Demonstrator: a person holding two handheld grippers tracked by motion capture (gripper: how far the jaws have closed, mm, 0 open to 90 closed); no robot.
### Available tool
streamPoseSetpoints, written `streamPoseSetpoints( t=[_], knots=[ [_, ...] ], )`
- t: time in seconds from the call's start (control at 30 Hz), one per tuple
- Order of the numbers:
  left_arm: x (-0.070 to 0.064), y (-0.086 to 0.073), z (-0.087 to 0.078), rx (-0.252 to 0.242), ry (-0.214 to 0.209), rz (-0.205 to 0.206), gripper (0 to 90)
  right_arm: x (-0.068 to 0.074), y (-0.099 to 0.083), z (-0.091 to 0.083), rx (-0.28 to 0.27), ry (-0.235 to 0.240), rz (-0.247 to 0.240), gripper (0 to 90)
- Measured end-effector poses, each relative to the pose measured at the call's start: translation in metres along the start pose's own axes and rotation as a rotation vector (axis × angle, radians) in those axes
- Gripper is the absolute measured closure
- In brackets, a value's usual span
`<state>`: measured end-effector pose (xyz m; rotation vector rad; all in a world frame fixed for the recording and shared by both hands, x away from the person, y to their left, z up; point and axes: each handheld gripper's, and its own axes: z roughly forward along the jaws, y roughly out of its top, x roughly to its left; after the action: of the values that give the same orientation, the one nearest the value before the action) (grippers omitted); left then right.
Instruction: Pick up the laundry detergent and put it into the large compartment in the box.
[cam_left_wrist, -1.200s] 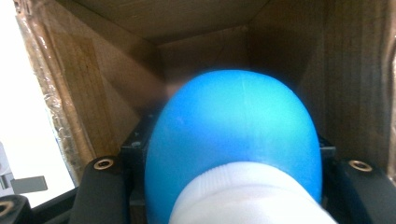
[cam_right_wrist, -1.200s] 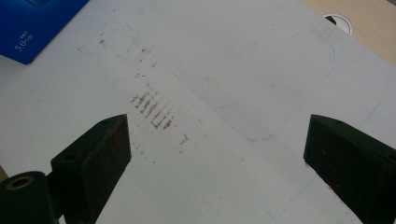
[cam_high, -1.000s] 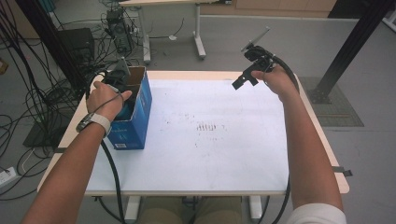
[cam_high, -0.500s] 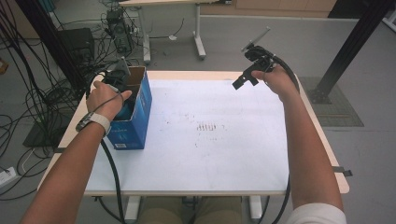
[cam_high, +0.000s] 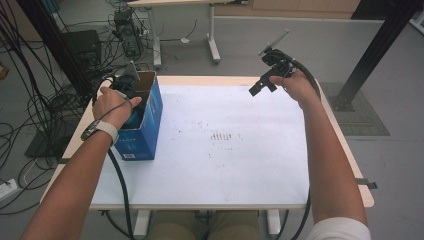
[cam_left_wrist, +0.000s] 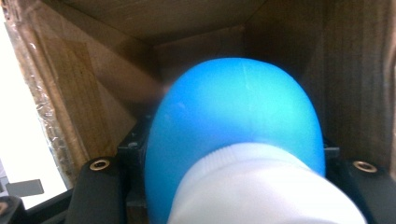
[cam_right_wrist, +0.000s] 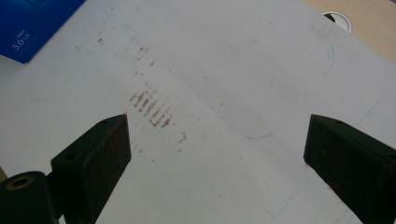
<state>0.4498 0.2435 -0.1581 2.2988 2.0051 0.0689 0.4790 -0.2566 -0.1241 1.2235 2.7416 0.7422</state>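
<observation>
A blue cardboard box (cam_high: 142, 125) stands open-topped at the table's left side; its corner shows in the right gripper view (cam_right_wrist: 32, 23). My left gripper (cam_high: 131, 90) reaches down into it. Inside the box's brown walls (cam_left_wrist: 88, 93), a blue rounded bottle (cam_left_wrist: 238, 121) with a white cap (cam_left_wrist: 261, 186) sits between the left gripper's (cam_left_wrist: 233, 191) jaws, which are shut on it. My right gripper (cam_high: 260, 87) hangs above the far right of the table. Its jaws (cam_right_wrist: 219, 154) stand wide open with nothing between them.
A white sheet (cam_high: 225, 165) covers most of the table, with a patch of small reddish-brown marks (cam_high: 222, 136) near the middle. A faint outline is drawn on the sheet (cam_right_wrist: 289, 93). Cables and equipment lie on the floor at the left (cam_high: 45, 100).
</observation>
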Motion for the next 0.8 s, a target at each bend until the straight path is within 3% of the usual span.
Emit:
streamPoseSetpoints(
  t=[0.8],
  knots=[
    [-0.0014,-0.0017,-0.0044,-0.009,0.0,0.018,28.5,0.0015,-0.0007,-0.0007,0.002,-0.002,-0.003,7.4]
  ],
)
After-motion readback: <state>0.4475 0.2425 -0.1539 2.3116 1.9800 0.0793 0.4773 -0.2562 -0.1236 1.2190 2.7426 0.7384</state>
